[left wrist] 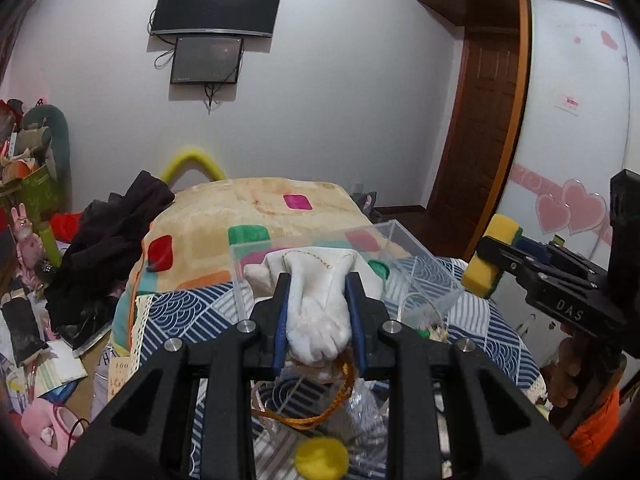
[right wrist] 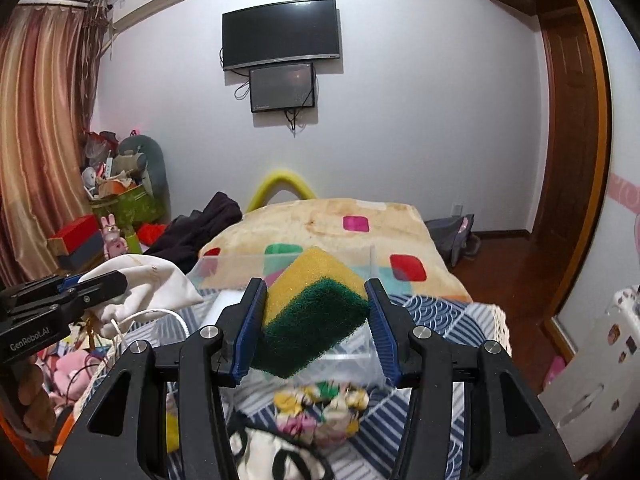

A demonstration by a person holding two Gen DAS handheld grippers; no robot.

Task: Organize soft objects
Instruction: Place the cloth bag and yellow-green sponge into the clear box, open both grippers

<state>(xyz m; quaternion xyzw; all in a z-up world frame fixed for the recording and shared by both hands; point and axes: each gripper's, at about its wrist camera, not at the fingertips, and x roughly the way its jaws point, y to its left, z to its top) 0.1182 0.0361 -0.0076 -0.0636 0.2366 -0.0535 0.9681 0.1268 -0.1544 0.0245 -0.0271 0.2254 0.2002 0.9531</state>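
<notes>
My left gripper is shut on a white cloth pouch with a gold cord, held above the near left edge of a clear plastic box on the bed. My right gripper is shut on a yellow and green sponge, held above the same clear box. In the left wrist view the right gripper and its sponge hang at the right of the box. In the right wrist view the left gripper and pouch are at the left.
The box sits on a blue patterned bedcover in front of a folded beige blanket. A yellow pom-pom and a floral scrunchie lie near me. Dark clothes and clutter fill the left. A wooden door is right.
</notes>
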